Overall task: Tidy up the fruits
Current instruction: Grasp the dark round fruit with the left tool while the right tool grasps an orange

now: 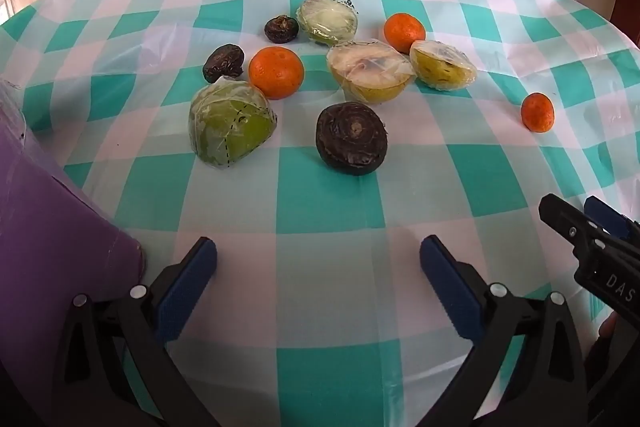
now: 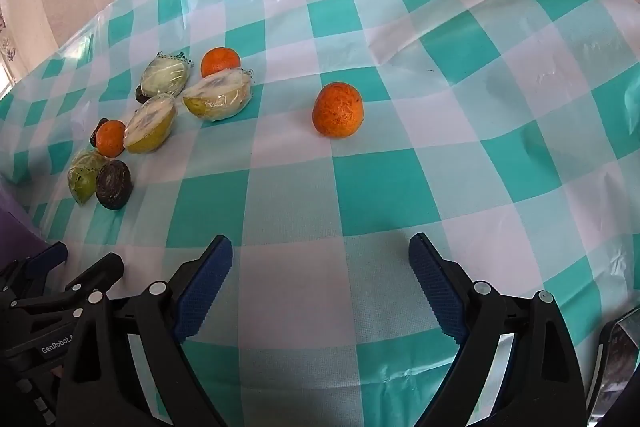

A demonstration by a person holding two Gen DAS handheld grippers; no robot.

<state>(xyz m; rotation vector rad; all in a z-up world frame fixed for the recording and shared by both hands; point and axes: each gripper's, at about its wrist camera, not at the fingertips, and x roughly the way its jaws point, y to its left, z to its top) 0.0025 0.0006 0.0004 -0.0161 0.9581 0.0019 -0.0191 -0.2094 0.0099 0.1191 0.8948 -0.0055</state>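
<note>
Fruits lie scattered on a teal-and-white checked tablecloth (image 1: pixel 320 211). In the left wrist view: three oranges (image 1: pixel 276 72) (image 1: pixel 404 31) (image 1: pixel 537 112), wrapped green halves (image 1: pixel 230 125) (image 1: pixel 328 19), wrapped yellow halves (image 1: pixel 370 73) (image 1: pixel 442 65), and dark fruits (image 1: pixel 351 138) (image 1: pixel 224 63) (image 1: pixel 281 29). My left gripper (image 1: pixel 318 255) is open and empty, short of the dark fruit. My right gripper (image 2: pixel 320 255) is open and empty, facing a lone orange (image 2: pixel 338 110). The cluster (image 2: pixel 160 119) lies to its left.
A purple object (image 1: pixel 52 227) stands at the left edge by the left gripper. The right gripper's fingers (image 1: pixel 576 227) show at the left view's right edge. The left gripper (image 2: pixel 60 279) shows at the right view's lower left. A dark object (image 2: pixel 620 355) sits at lower right.
</note>
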